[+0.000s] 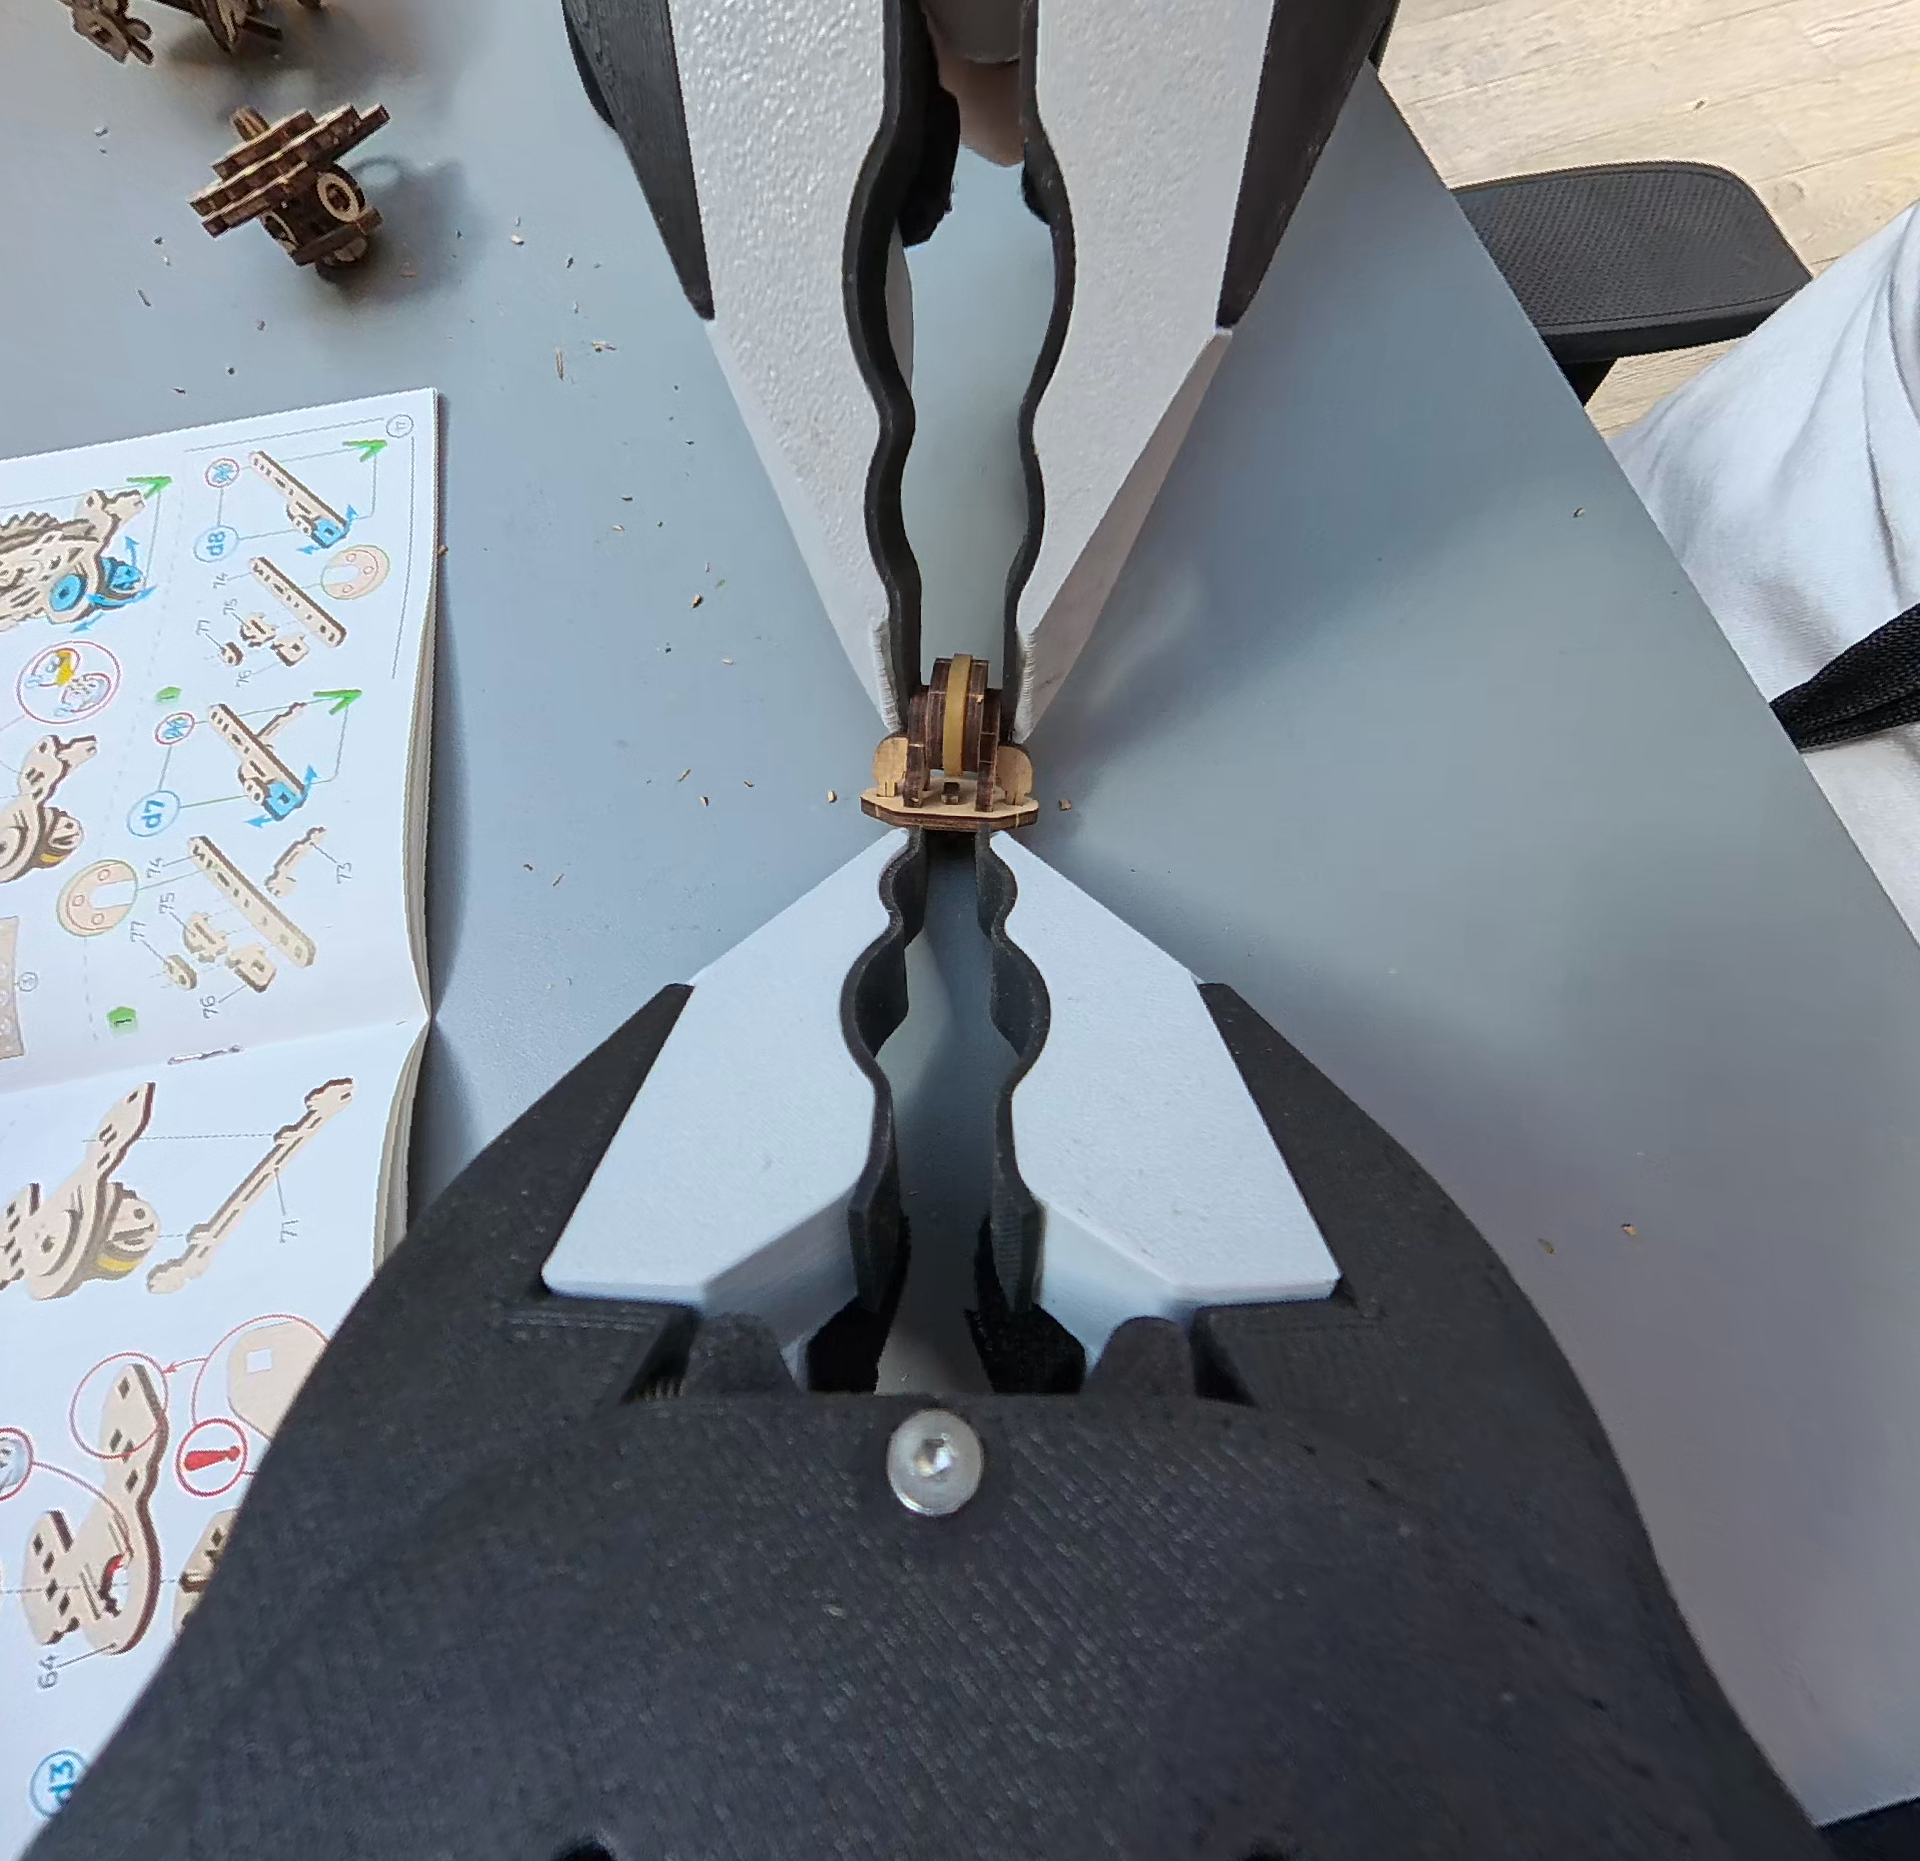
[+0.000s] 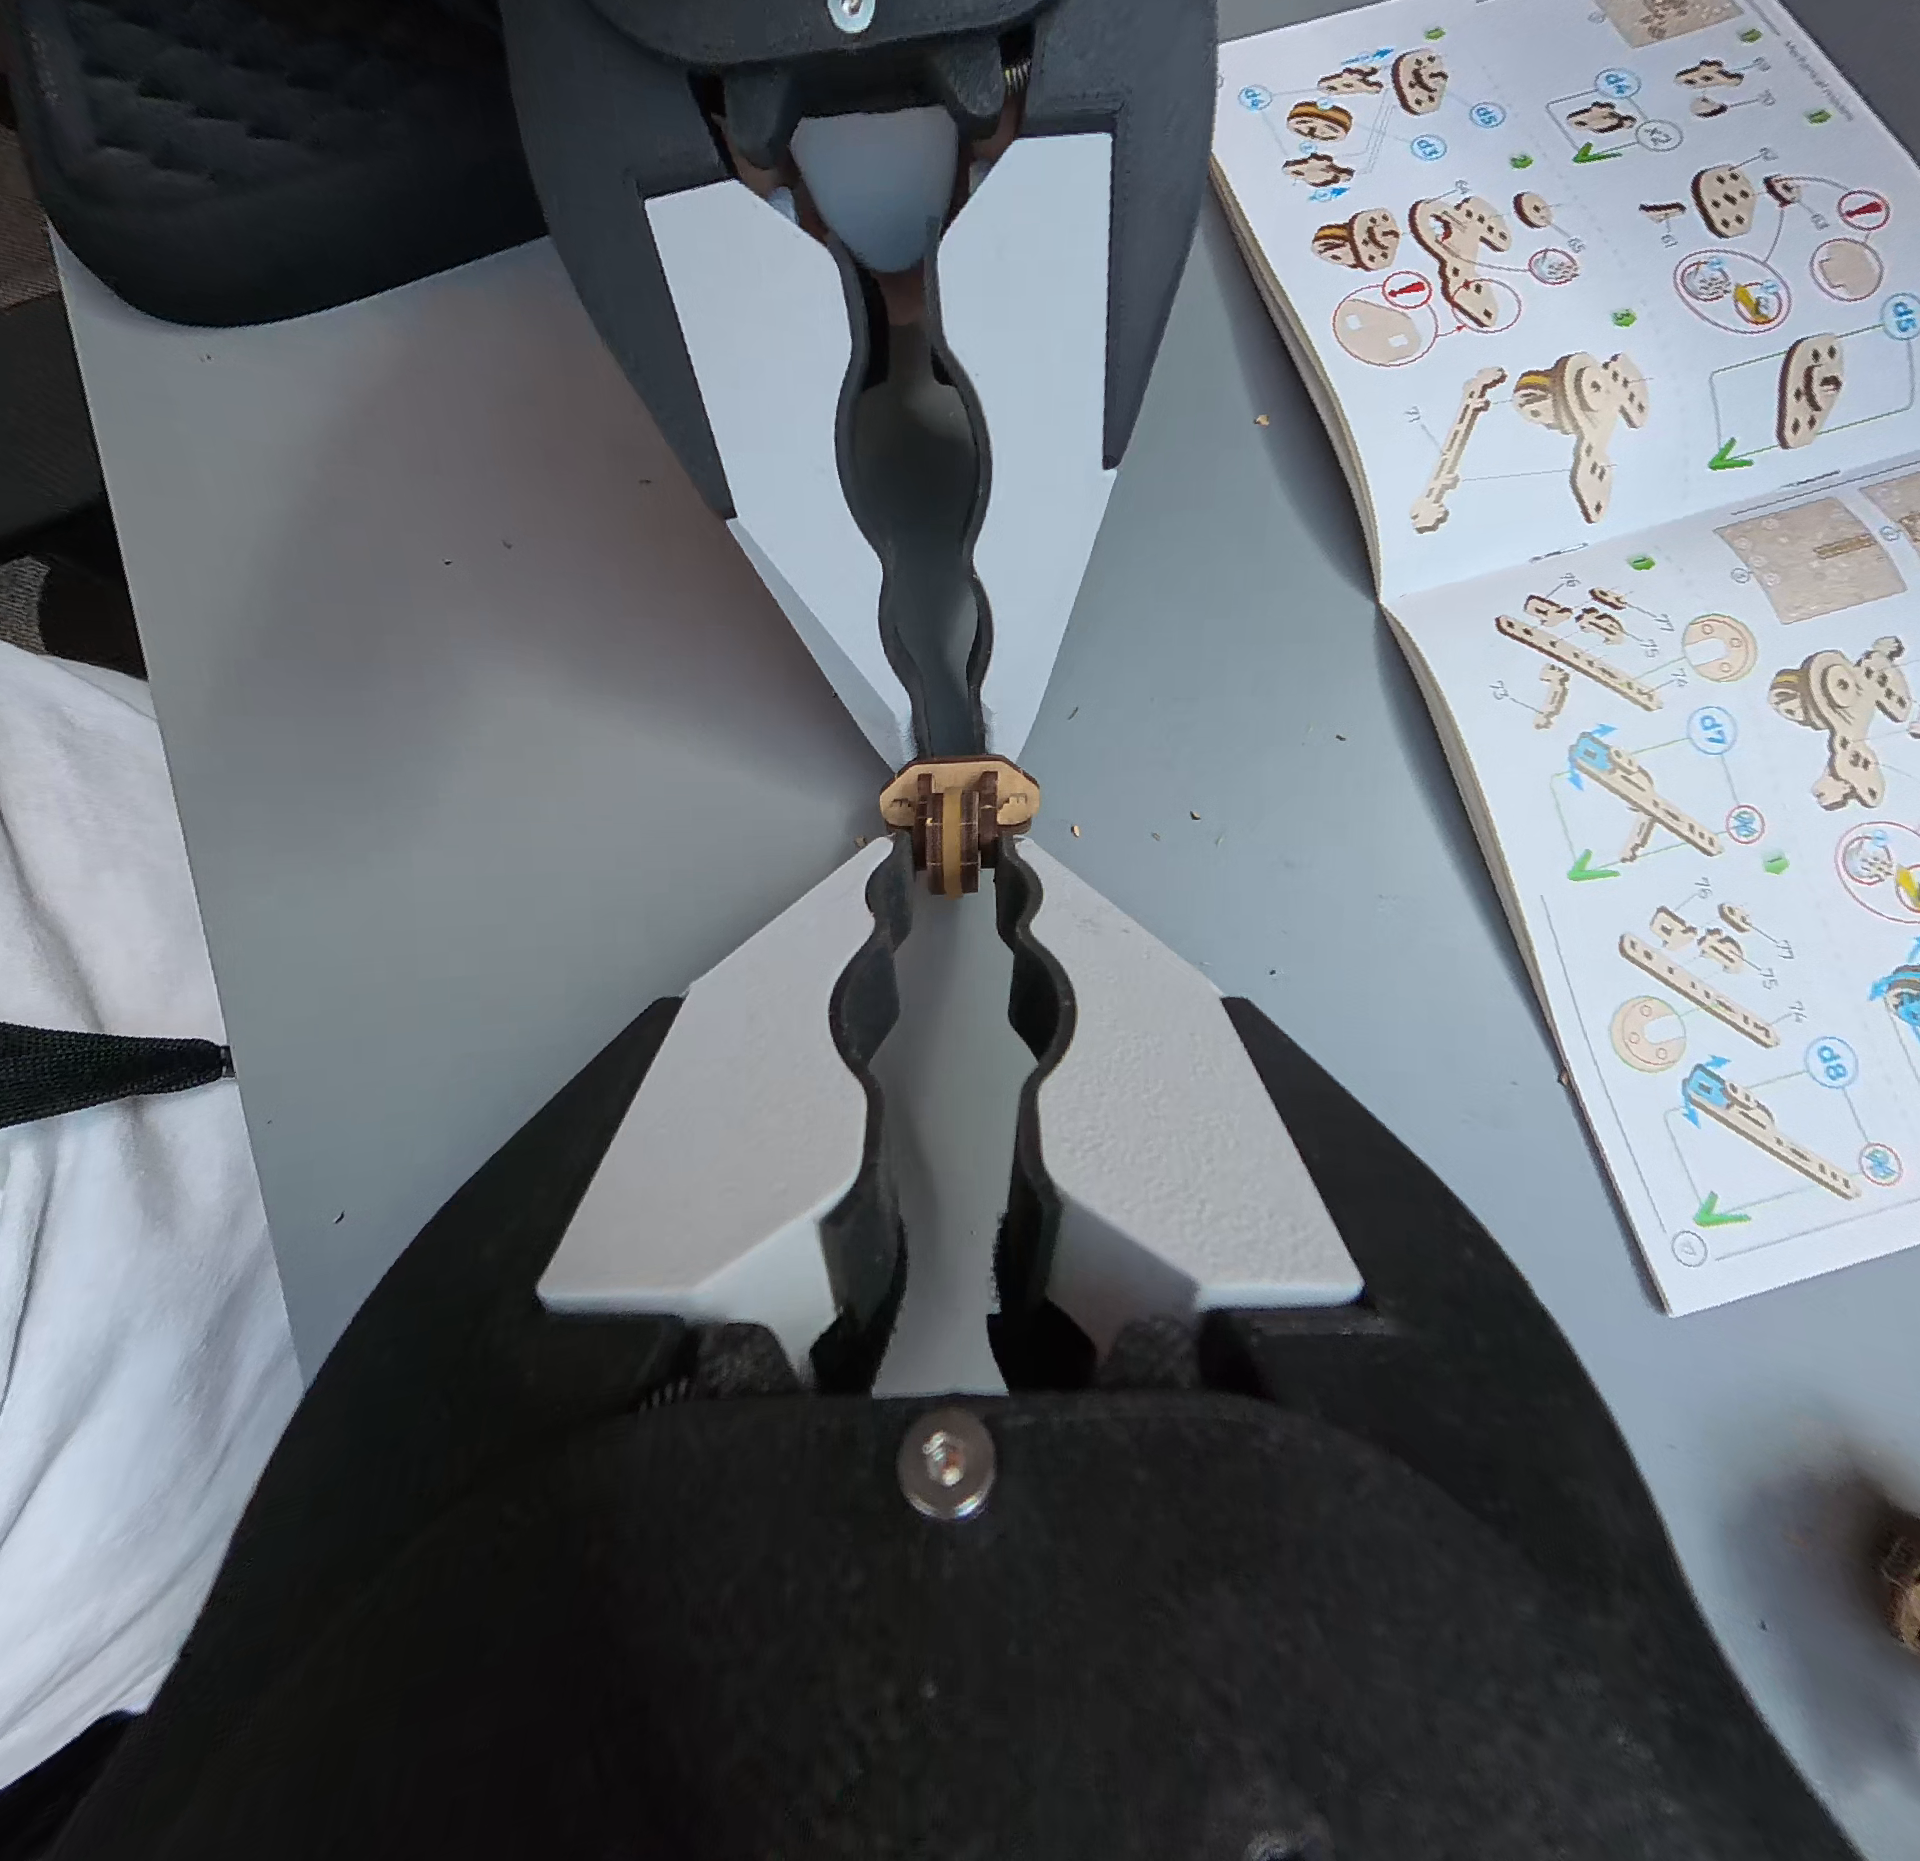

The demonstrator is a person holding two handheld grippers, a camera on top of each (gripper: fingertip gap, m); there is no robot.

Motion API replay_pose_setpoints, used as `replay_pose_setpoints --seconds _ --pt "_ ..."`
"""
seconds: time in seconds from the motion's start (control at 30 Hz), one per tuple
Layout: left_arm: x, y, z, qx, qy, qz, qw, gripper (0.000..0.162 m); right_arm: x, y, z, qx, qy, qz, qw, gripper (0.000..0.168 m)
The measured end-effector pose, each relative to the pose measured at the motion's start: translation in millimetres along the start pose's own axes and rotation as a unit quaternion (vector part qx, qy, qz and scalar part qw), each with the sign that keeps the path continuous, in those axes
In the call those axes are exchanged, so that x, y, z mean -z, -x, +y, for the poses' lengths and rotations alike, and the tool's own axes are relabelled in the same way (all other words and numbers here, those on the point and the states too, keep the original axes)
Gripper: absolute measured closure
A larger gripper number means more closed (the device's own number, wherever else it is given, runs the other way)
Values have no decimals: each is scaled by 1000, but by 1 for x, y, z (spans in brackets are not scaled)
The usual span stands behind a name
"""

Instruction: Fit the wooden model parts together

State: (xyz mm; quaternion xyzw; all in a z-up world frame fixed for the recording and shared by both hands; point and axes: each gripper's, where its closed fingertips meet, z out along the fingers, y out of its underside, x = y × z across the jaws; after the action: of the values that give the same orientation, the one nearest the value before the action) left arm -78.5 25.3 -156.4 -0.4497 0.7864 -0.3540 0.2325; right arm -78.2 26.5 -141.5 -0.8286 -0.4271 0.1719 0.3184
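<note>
A small wooden assembly (image 1: 951, 772) hangs between the two grippers, which face each other tip to tip above the grey table (image 1: 1403, 876). It is a flat light plate with a dark-edged wheel part standing on it. In the left wrist view, my left gripper (image 1: 951, 850) is shut on the plate's edge from below. My right gripper (image 1: 961, 689) comes from the top and is shut on the wheel part. In the right wrist view, my right gripper (image 2: 948, 861) grips the wheel of the assembly (image 2: 956, 809), and the left gripper (image 2: 948, 741) holds the plate from above.
An open instruction booklet (image 1: 208, 876) lies on the table and also shows in the right wrist view (image 2: 1610, 616). Two built wooden sub-assemblies (image 1: 296, 185) stand at the far left. A black chair (image 1: 1621, 253) and a person's white clothing (image 2: 104, 1084) lie past the table edge. The tips of both grippers are at nearly the same place.
</note>
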Motion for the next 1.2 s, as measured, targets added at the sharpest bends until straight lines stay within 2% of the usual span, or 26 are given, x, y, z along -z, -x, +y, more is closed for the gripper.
replay_pose_setpoints --seconds 0.27,0.5,0.83,1.07,1.2 --pt "0 0 0 -3 0 -2 1000 156 0 0 0 20 6 8 1000 155" --pt "0 0 0 -2 1 -3 1000 156 -1 -2 0 37 23 -58 997 155" --pt "0 0 0 -5 0 -3 1000 157 0 0 -1 37 -7 -13 999 155" --pt "0 0 0 -4 1 -6 1000 157 -1 -1 -1 54 20 -62 996 155" --pt "0 1 0 -4 1 -5 1000 157 -1 -1 -1 41 -2 -60 997 155"
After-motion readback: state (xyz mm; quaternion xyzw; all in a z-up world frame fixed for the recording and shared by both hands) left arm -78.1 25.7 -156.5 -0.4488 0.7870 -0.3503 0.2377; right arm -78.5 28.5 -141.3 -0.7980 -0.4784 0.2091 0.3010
